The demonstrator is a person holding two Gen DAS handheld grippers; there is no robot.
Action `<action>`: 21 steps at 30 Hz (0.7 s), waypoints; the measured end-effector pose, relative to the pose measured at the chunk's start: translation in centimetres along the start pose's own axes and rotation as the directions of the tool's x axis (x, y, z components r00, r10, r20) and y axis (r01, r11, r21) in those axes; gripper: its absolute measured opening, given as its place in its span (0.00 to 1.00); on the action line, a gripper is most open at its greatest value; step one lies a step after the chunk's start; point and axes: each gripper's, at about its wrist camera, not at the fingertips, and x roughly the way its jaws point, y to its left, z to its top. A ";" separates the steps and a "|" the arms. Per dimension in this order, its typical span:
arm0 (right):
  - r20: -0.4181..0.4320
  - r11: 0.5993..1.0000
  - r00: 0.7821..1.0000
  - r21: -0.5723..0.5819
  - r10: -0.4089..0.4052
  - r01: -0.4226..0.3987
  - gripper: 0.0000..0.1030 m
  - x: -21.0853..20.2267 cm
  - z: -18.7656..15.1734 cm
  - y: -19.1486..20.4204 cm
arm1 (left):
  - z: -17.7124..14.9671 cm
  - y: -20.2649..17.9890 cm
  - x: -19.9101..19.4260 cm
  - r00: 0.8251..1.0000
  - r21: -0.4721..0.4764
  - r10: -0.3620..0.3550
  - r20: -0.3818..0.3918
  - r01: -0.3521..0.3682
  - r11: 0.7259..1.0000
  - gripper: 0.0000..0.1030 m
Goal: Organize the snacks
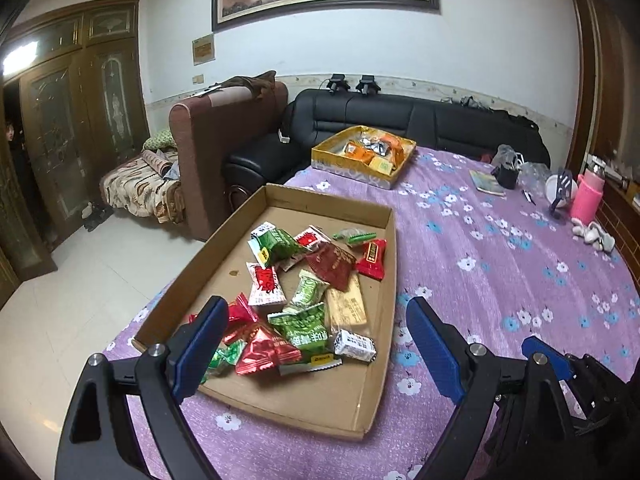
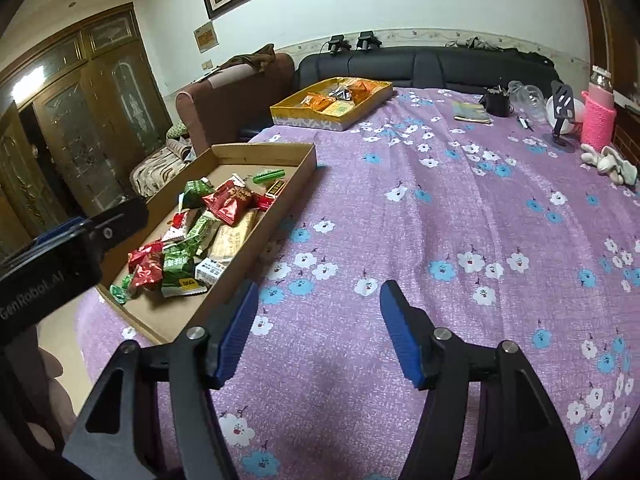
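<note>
A shallow cardboard tray (image 1: 276, 200) lies on the purple flowered tablecloth and holds several wrapped snacks (image 1: 304, 300) in red, green, white and tan. It also shows in the right wrist view (image 2: 224, 152), at the left. A yellow box (image 1: 340, 164) with orange snack packs stands at the far edge, also seen in the right wrist view (image 2: 292, 114). My left gripper (image 1: 316, 316) is open and empty, just above the near end of the cardboard tray. My right gripper (image 2: 318, 300) is open and empty over bare cloth, right of the tray.
At the far right stand a pink bottle (image 2: 598, 116), a black phone stand (image 2: 562, 108), a small book (image 2: 472, 112), a black pouch (image 2: 498, 100) and a white plush toy (image 2: 608, 162). A black sofa (image 1: 400, 120) runs behind the table.
</note>
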 end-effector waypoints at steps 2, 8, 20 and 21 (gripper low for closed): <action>-0.001 1.000 1.000 -0.014 -0.011 0.011 0.63 0.1 -0.1 0.2 | -0.1 -0.3 0.2 1.000 0.010 0.004 -0.008 -0.004 1.000 0.88; -0.017 0.999 0.999 -0.044 -0.029 0.029 0.65 0.6 -0.3 1.0 | -0.6 0.0 0.4 1.000 0.011 0.006 -0.026 -0.006 1.000 0.88; -0.034 0.996 0.999 -0.075 -0.041 0.038 0.65 1.0 -0.8 1.9 | -1.1 0.4 0.9 0.999 0.004 0.005 -0.046 -0.005 1.000 0.88; -0.034 0.996 0.999 -0.077 -0.041 0.038 0.65 1.0 -0.9 2.0 | -1.1 0.3 1.0 0.999 0.004 0.004 -0.047 -0.004 1.000 0.88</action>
